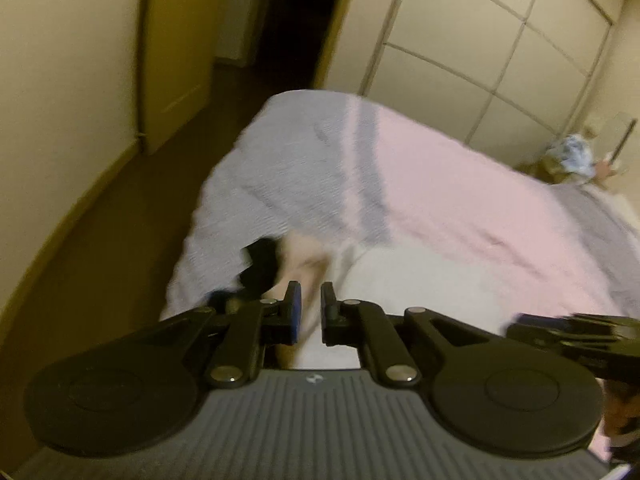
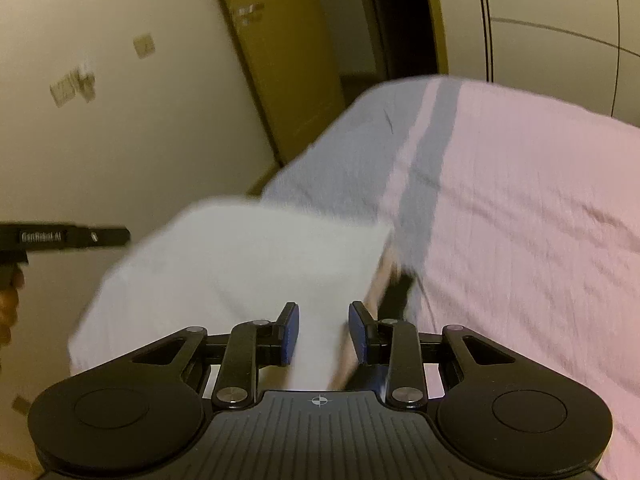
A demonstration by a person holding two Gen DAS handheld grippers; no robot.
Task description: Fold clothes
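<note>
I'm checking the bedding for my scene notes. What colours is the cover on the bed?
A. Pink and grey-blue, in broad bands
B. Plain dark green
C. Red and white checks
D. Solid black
A: the bed cover shows a wide pink area beside grey-blue bands, seen likewise in the left wrist view.

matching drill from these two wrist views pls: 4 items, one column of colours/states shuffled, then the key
Items:
1. bedspread
2. garment
3. left gripper
4. doorway

Descriptions:
A. dark, unlit beyond the bed
B. white, lying on the near part of the bed
C. pink and grey-blue with a stripe
D. open, nothing between the blue pads

Pairs: 1-C, 2-B, 3-D, 4-A
</note>
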